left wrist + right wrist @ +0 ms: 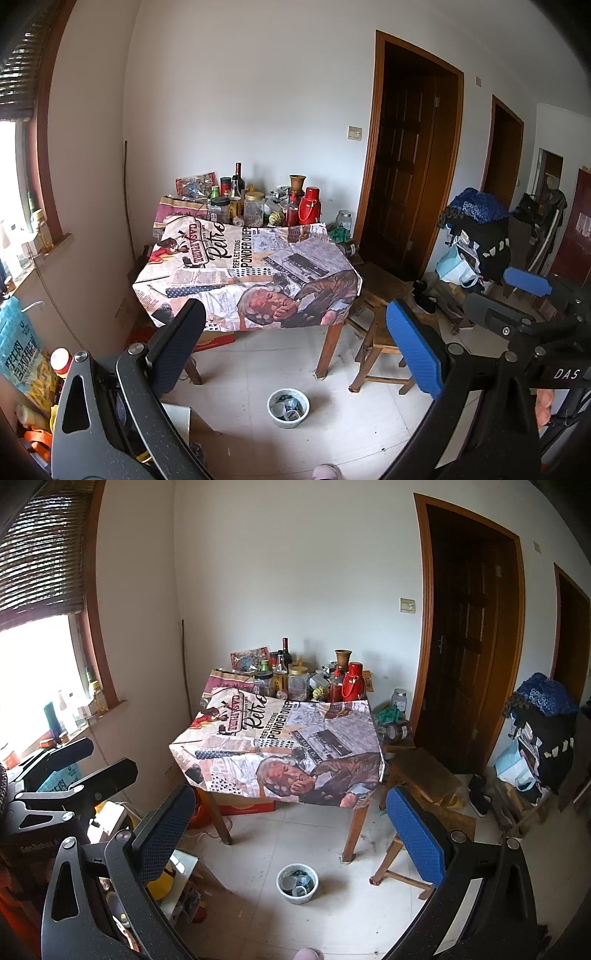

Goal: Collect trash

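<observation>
I hold my left gripper and right gripper wide apart, both with nothing in them. Just ahead on the floor tiles, in front of the table, sits 1 small white bowl heaped with what looks like crumpled scraps, probably light. The bowl seems hard, maybe breakable; I'd pinch its rim. Bottles crowd the table's far edge.

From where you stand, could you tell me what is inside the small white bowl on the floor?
The white bowl on the tiled floor holds several round grey pieces resembling lids or caps. Whatever lies beneath them is covered.
</observation>
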A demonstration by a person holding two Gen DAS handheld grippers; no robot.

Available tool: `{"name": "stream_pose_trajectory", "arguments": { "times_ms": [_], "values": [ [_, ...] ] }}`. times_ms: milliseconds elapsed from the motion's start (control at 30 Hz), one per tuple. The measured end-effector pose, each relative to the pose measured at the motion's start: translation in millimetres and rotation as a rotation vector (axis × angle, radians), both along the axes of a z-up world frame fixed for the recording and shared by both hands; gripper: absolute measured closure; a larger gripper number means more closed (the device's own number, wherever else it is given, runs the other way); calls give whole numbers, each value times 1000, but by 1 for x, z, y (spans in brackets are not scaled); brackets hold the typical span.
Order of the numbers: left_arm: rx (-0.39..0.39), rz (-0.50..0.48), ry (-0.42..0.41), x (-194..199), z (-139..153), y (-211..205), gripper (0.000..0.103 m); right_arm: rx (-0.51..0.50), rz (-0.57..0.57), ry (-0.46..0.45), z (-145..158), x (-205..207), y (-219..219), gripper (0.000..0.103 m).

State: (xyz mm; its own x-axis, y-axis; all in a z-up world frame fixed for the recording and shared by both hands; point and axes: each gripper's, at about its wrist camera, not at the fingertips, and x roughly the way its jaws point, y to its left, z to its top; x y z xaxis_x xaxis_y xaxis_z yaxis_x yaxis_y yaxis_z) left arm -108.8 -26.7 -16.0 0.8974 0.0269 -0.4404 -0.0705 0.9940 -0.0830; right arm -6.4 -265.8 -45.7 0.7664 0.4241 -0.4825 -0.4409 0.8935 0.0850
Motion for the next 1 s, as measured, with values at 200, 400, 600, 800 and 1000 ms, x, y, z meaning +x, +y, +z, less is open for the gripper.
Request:
{"name": "stream_pose_trajectory", "arguments": {
  "times_ms": [200, 400, 600, 800, 1000],
  "values": [
    [-12, -4, -2, 1, 2, 3, 2, 0, 0, -3, 1, -1, 1, 0],
    [-17, -5, -1, 1, 3, 3, 2, -2, 0, -5, 2, -1, 2, 0],
    [-11, -17, 6, 4, 3, 4, 2, -4, 0, -6, 2, -1, 4, 0],
    [-12, -20, 10, 5, 3, 4, 2, -9, 1, -2, 2, 3, 4, 0],
    [-10, -31, 23, 13, 3, 5, 1, -9, 3, 2, 2, 5, 5, 0]
  ]
}}
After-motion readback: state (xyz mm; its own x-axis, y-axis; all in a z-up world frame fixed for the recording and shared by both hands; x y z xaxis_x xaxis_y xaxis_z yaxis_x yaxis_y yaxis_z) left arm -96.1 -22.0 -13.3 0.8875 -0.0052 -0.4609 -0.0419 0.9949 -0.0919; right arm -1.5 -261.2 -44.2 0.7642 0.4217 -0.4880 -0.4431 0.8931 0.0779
